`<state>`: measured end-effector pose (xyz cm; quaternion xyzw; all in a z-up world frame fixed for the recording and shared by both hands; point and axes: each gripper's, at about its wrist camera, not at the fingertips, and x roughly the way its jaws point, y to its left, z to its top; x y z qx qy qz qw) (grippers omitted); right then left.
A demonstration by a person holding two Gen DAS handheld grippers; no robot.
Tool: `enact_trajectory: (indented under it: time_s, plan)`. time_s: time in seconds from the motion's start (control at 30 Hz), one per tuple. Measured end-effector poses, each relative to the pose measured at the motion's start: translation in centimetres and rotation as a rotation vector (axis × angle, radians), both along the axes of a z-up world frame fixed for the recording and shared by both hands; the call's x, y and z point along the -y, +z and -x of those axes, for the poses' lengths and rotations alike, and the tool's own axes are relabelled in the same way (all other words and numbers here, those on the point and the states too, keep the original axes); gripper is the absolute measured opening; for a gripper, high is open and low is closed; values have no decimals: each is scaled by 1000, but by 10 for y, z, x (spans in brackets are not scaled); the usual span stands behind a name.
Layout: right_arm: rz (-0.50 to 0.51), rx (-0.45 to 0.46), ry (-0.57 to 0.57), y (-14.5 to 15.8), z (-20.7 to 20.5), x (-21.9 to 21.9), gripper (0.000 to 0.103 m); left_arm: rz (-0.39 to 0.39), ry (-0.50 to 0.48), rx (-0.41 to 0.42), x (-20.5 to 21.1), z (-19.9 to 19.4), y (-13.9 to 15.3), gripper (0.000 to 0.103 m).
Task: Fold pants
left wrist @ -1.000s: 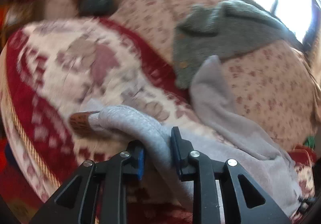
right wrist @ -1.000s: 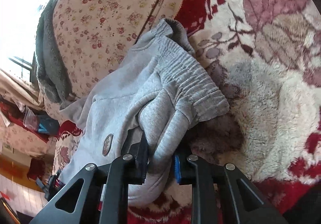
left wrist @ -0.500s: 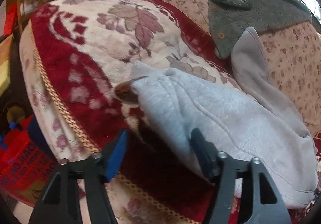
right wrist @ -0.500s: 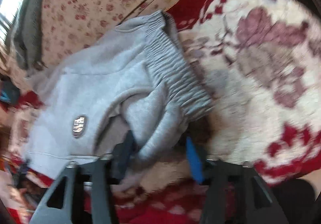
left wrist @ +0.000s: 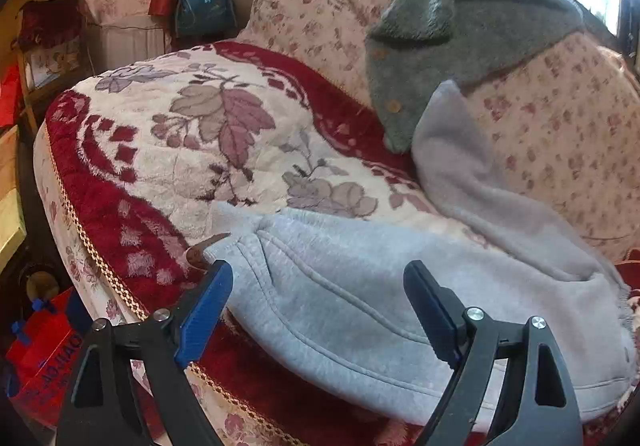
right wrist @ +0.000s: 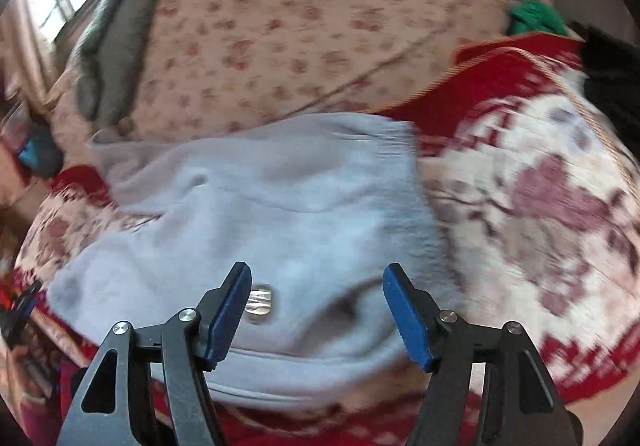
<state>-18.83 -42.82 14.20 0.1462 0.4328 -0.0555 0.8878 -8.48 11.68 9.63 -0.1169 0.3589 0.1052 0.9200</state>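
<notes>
Now both grippers' jaws have just been opening: left gripper (left wrist: pixel 318 298) and right gripper (right wrist: pixel 316 300) stand wide, gripping nothing. Grey pants (left wrist: pixel 360 286) lie folded on the floral blanket (left wrist: pixel 192 134).

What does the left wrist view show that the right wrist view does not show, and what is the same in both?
Only the left wrist view: the left gripper, open, a brown tag at the pants' edge, and a red box on the floor. Only the right wrist view: the right gripper, open, and a small badge on the pants. Both: the grey pants released on the floral blanket, and a grey-green garment.
</notes>
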Motion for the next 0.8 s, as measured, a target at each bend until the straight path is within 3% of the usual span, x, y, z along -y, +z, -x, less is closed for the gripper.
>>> enact_trajectory:
  time_s: [0.17,0.27,0.33,0.37,0.5,0.63,0.8]
  plan:
    - [14,-22,116,-6,-22,-41,76,-32,95,-98,-19,-3,-34,87]
    - [34,-32,173,-10,-27,-58,76,32,134,-200,-37,4,-66,87]
    - [36,-32,201,-14,-32,-65,76,117,132,-206,-49,10,-76,87]
    - [32,-33,211,-15,-35,-68,76,127,135,-187,-52,13,-73,87]
    - [13,-48,219,-18,-47,-72,78,-8,130,-158,-37,14,-50,87]
    - [14,-46,247,-17,-57,-78,81,22,85,-96,-27,13,-21,87]
    - [50,-21,282,-9,-83,-81,84,73,2,-57,-2,-16,0,92]
